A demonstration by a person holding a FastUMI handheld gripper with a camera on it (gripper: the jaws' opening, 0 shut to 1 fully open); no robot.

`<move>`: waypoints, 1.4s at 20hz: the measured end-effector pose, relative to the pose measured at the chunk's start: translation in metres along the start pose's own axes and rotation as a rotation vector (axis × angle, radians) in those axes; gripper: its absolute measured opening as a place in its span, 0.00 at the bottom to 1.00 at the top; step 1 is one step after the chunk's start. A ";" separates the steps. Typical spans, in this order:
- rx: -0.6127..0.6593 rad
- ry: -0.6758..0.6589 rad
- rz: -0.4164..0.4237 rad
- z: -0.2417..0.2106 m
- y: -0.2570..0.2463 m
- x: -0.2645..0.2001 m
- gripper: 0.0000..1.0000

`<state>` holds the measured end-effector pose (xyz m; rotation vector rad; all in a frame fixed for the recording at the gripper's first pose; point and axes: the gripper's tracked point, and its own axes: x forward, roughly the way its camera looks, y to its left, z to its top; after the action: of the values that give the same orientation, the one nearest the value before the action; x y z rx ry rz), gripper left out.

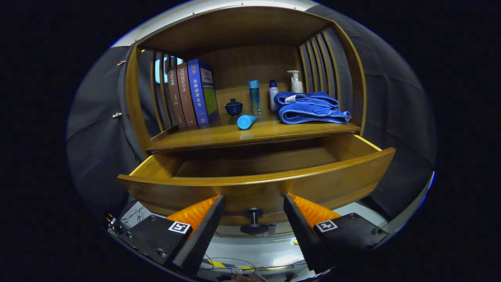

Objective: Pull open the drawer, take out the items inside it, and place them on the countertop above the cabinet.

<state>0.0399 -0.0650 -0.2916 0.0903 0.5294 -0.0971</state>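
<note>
Dark cloth walls close in behind a wooden cabinet (250, 90) with slatted sides and a glossy brown finish. Its drawer (258, 180) stands pulled out toward the camera, long axis running side to side, curved front face forward; the visible part of the drawer floor is bare wood, the near part hidden behind the front panel. A small dark knob (254, 221) with a round flared end projects from the drawer front, pointing straight at the gripper.

Gripper (253, 219): fingers spread wide apart, one on each side of the knob, neither touching it; nothing held. Inner faces of the fingers are ribbed.

Countertop (219, 135) above the drawer carries, from one side to the other: three upright hardcover books (191, 94) leaning against the slats; a small dark blue lidded cup (233, 107); a light blue cylindrical tube (246, 121) lying on its side, round end toward the camera, near the front edge; a tall clear blue bottle (254, 95); a white bottle with a blue cap (273, 96); a white pump bottle (295, 82); a folded blue towel (311, 108), soft, thick pile.

Below the drawer, a pale floor with loose cables (219, 262).
</note>
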 end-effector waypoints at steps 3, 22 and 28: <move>0.001 -0.005 0.004 0.007 -0.001 0.019 1.00; -0.005 0.009 -0.003 0.029 0.005 0.090 1.00; -0.002 0.014 0.002 0.027 0.004 0.090 0.99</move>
<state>0.1314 -0.0702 -0.3139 0.0900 0.5433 -0.0944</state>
